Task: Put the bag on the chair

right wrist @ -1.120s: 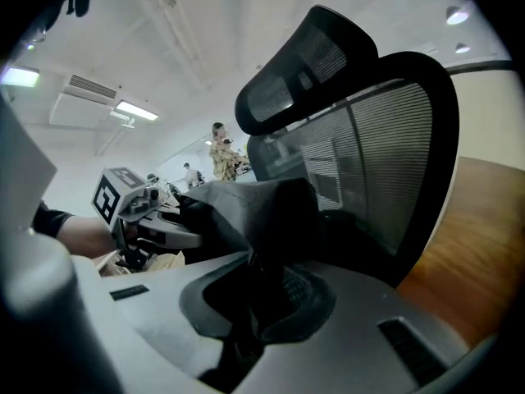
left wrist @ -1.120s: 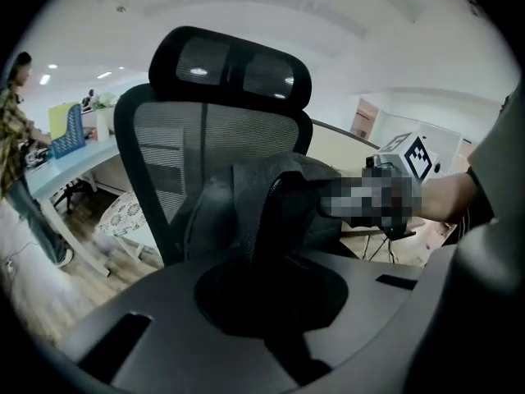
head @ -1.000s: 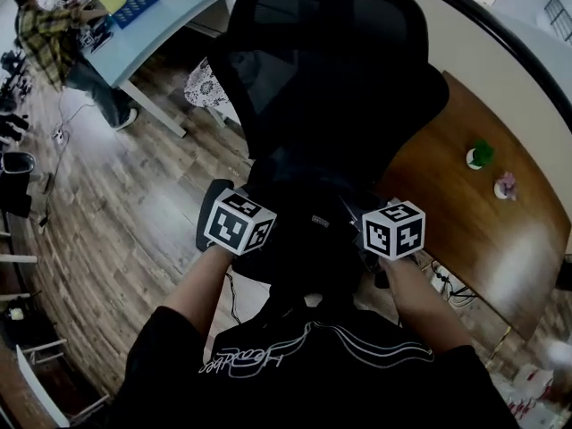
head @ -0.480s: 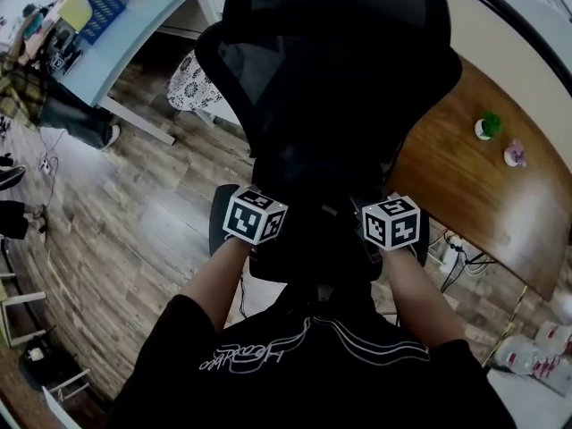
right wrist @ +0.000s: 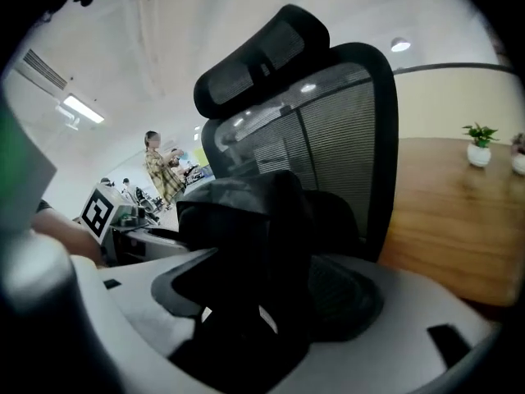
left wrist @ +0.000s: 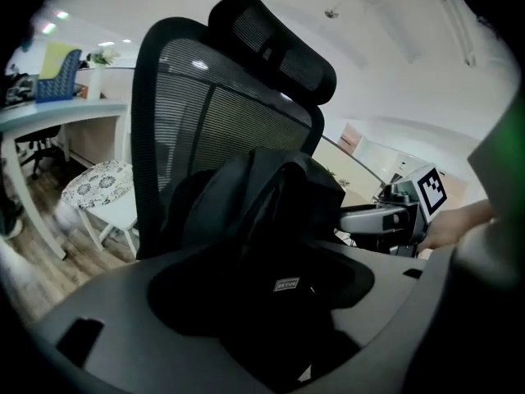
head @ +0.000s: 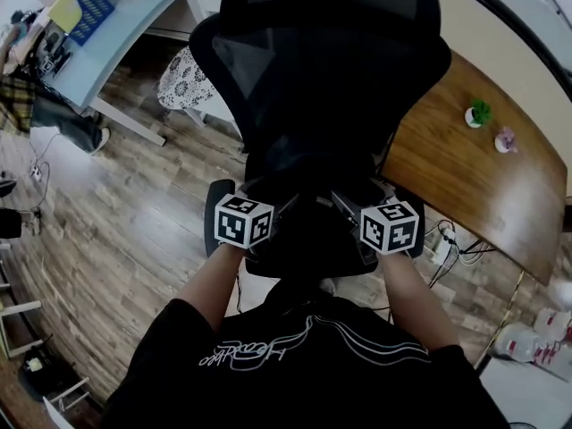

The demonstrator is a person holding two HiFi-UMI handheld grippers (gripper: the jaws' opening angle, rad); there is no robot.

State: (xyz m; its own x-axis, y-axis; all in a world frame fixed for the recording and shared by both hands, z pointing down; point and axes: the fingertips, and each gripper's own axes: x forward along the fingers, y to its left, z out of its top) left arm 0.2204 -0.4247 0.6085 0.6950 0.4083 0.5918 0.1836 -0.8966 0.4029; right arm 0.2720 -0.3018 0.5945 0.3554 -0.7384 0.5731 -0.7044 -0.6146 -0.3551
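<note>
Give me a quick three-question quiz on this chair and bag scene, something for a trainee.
1. True or false: the bag lies on the floor beside the chair.
2. Multiple choice: what stands on the wooden table? A) a small green potted plant B) a laptop C) a kettle
3. Fill in: the jaws of the left hand-held gripper are ____.

Key
1. False. The bag rests on the chair.
2. A.
3. Open. They have just been opening, and the bag lies between them unclamped.
</note>
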